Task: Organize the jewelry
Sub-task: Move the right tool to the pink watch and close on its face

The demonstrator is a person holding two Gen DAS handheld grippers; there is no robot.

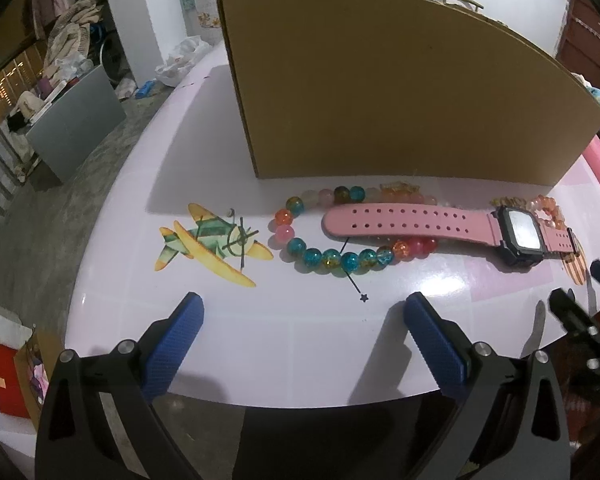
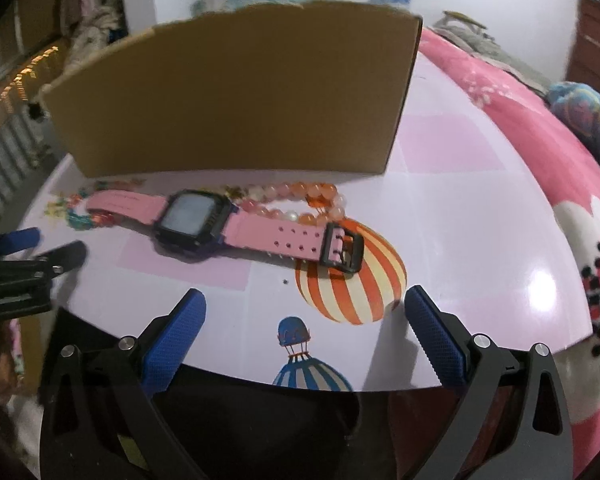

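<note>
Pink glossy desk (image 1: 260, 332), printed with a plane and balloons, is carrying everything. Left claw (image 1: 304, 308) and right claw (image 2: 305, 302) are hovering spread and empty at its near edge. Beyond them a pink watch (image 1: 428, 226) is lying across a beaded bracelet (image 1: 324, 258), just before a cardboard box (image 1: 400, 92). Cluttered room is showing far left.

Each gripper, left gripper (image 1: 304, 312) and right gripper (image 2: 305, 308), has two black angular arms with triangular cut-outs. Round silver screws sit at the joints. The fingers (image 1: 172, 344) carry blue knurled pads

No legible text or labels anywhere
</note>
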